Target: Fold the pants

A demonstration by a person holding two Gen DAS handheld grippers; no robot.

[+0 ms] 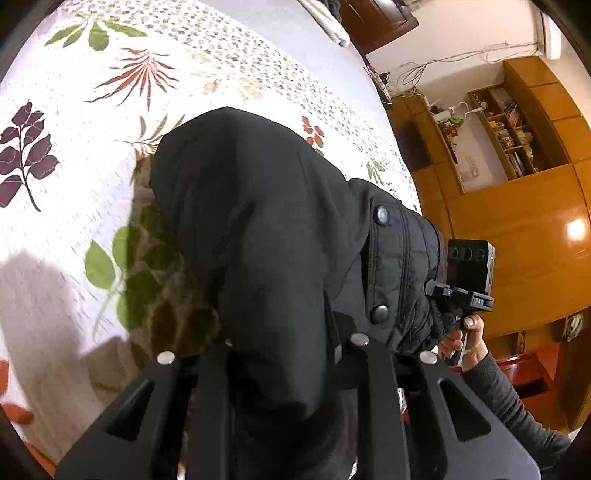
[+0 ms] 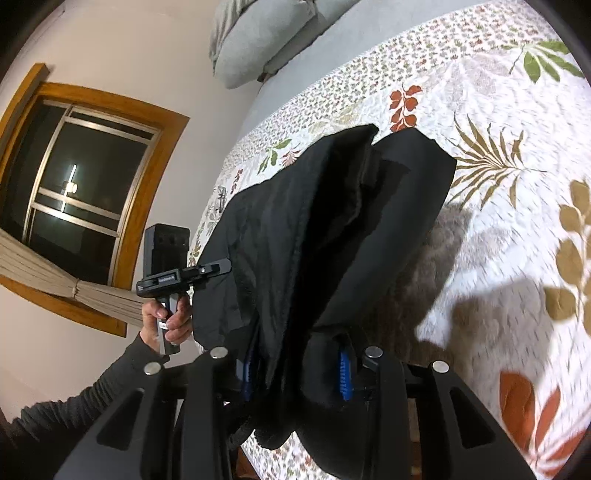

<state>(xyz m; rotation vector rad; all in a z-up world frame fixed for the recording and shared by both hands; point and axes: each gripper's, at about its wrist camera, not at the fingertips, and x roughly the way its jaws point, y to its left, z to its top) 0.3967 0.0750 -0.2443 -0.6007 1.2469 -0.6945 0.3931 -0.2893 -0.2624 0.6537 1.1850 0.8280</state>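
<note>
left gripper (image 1: pixel 280 373): pinching black pants (image 1: pixel 258 229)
right gripper (image 2: pixel 295 373): pinching same pants, blue pads (image 2: pixel 343 376) showing
pants: hanging over floral bedspread (image 1: pixel 92 92), lifted
step: carrying the fold over
next: lay edge down flat, aligned, then release

The pants (image 1: pixel 258 221) hang above the bedspread (image 1: pixel 92 147) between the left gripper (image 1: pixel 288 369) and the right gripper (image 2: pixel 295 373), with pillows (image 2: pixel 258 33) behind them.

Matt black cloth pants (image 1: pixel 258 229)
</note>
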